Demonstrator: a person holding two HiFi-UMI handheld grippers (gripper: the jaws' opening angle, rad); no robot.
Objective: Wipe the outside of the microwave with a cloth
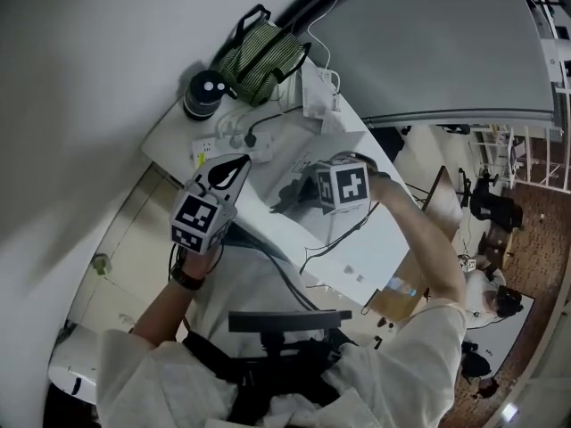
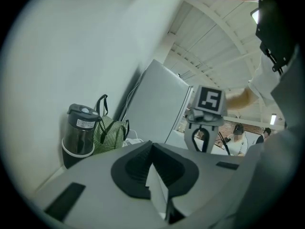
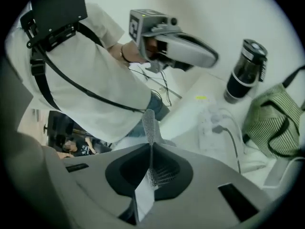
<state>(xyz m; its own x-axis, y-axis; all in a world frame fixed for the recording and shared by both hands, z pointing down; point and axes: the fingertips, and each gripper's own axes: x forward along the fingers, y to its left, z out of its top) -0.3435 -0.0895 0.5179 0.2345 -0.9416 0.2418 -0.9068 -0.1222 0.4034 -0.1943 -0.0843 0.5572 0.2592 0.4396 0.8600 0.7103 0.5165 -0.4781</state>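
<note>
My right gripper (image 3: 151, 144) is shut on a thin strip of grey mesh cloth (image 3: 149, 123) that sticks out past its closed jaws. In the head view the right gripper (image 1: 294, 196) rests low over the top of a white box-shaped body (image 1: 343, 252), which seems to be the microwave. My left gripper (image 1: 239, 163) hovers to the left of it, near the power strip, apart from the cloth. In its own view the left gripper (image 2: 152, 144) has its jaws together with nothing clearly between them. It faces the right gripper (image 2: 202, 140) across the white top.
At the back of the white table (image 1: 169, 136) stand a dark lidded bottle (image 1: 203, 94), a green striped bag (image 1: 254, 56) and a white power strip (image 1: 234, 145) with cables. A large grey panel (image 1: 428, 43) rises behind. Black cables (image 1: 285, 275) hang over the near edge.
</note>
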